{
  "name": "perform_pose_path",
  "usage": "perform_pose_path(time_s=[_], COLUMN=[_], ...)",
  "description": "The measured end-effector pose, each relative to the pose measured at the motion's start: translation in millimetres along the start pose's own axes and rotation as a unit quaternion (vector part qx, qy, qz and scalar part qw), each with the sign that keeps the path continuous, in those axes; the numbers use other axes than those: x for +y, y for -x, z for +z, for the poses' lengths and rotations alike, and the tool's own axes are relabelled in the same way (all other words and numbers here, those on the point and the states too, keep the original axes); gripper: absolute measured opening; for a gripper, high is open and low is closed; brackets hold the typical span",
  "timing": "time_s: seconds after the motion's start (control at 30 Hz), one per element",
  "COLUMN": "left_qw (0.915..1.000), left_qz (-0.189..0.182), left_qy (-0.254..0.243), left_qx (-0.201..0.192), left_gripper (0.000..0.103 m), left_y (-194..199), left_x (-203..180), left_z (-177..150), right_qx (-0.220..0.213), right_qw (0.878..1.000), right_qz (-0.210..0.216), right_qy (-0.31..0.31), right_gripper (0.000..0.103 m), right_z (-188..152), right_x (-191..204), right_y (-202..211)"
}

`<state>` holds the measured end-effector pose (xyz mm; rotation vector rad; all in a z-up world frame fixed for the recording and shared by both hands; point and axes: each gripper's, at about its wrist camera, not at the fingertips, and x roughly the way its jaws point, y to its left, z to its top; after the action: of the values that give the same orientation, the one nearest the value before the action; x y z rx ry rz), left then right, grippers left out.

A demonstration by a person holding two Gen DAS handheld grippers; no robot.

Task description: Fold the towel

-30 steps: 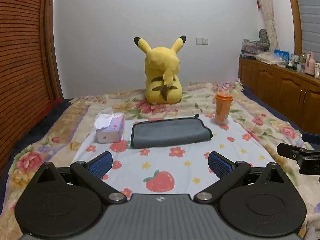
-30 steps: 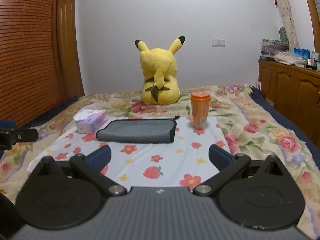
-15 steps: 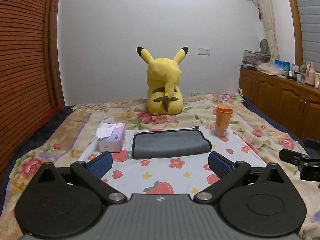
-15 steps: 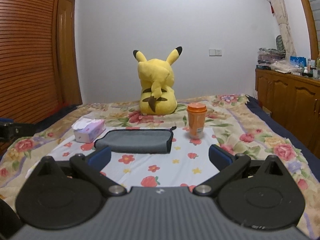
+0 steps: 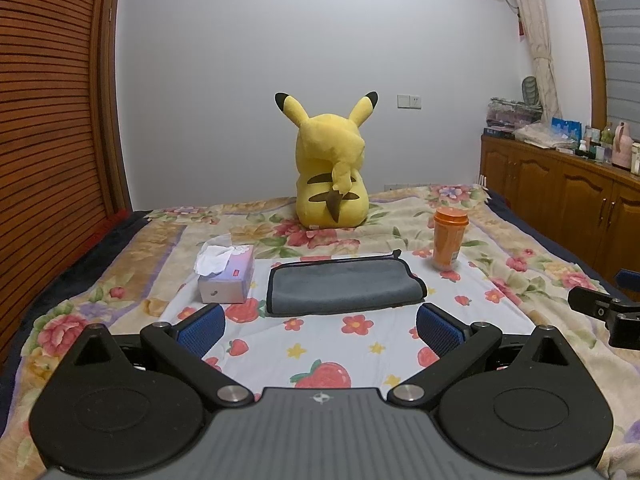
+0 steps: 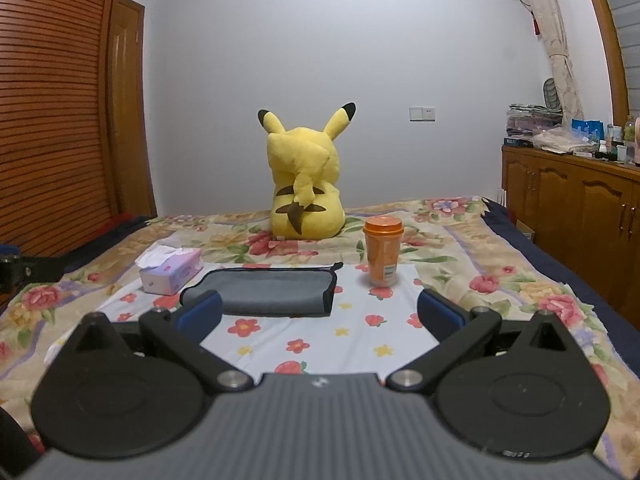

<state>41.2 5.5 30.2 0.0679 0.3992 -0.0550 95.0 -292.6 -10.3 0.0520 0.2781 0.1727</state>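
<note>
The grey towel (image 5: pixel 344 286) lies folded flat on the flowered bed (image 5: pixel 520 248), between a tissue box (image 5: pixel 226 278) and an orange cup (image 5: pixel 450 238); a yellow plush (image 5: pixel 330 176) sits behind it; the left gripper (image 5: pixel 320 326) and right gripper (image 6: pixel 320 312) hover short of the towel, jaws wide apart, holding nothing.

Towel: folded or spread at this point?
Folded. The towel lies flat on the bed as a compact rectangle, its right end showing stacked layers. Neither tool touches it; both are open.
</note>
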Motion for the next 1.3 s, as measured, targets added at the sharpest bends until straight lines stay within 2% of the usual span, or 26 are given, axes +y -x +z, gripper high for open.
perform_pose_path(time_s=[1.3], left_qw=[0.9999], left_qz=[0.002], left_qy=[0.003], left_qx=[0.013], left_gripper=[0.103], left_y=[-8.7], left_x=[8.7], left_z=[-7.5], right_qx=[0.002], right_qw=[1.0], right_qz=[0.001], right_qy=[0.001], right_gripper=[0.103], right_z=[-3.1], right_x=[-2.5], right_y=[-0.2])
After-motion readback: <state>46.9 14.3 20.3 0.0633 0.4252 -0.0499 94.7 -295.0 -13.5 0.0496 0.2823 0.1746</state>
